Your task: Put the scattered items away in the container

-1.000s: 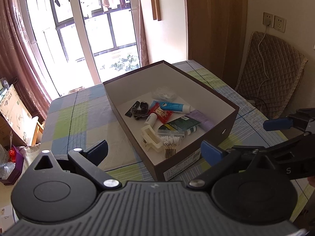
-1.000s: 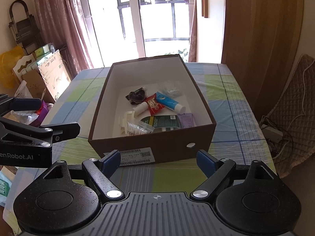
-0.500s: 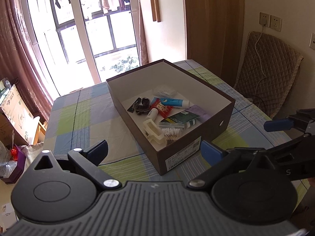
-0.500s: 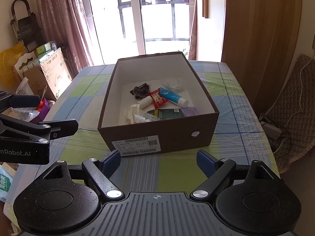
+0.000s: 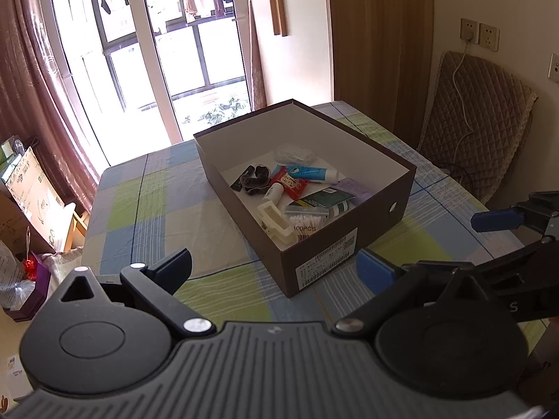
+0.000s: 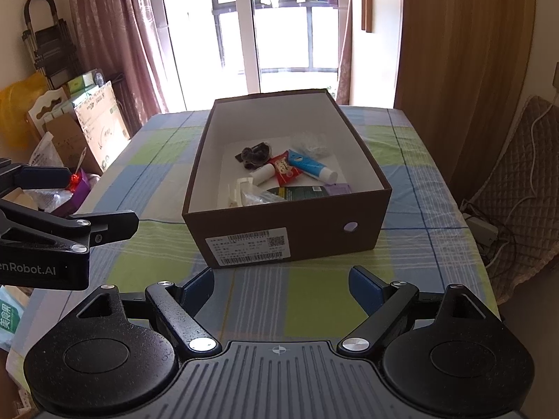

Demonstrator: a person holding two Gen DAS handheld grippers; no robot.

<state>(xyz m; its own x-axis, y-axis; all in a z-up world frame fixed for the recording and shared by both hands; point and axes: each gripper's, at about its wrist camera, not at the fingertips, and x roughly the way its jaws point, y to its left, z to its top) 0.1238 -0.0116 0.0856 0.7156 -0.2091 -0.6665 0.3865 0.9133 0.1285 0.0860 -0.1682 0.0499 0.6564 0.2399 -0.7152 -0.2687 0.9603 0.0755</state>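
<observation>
Right wrist view: we see the brown box (image 6: 286, 230) holding the items (image 6: 279, 174), tablecloth (image 6: 314, 300) bare around it; right gripper (image 6: 281, 282) and left gripper (image 5: 274, 267) fingers spread wide, empty.

The box (image 6: 290, 225) is dark brown outside and plain white inside, with a white printed label (image 6: 248, 247) on its near wall. The cloth over the bench (image 6: 307, 300) is a check of lime green, pale blue and white squares crossed by thin dark blue lines. Inside the box lie a blue and white tube (image 6: 312, 169), a red and white packet (image 6: 285, 171), a dark green packet (image 6: 303, 192), a pale purple packet (image 6: 338, 188), a black scrunchie (image 6: 254, 153) and a cream clip (image 5: 276, 221). Both the left hand-held gripper (image 5: 274, 269) and the right hand-held gripper (image 6: 281, 286) are black with blue finger pads. The curtains (image 6: 115, 35) are dusty pink.
</observation>
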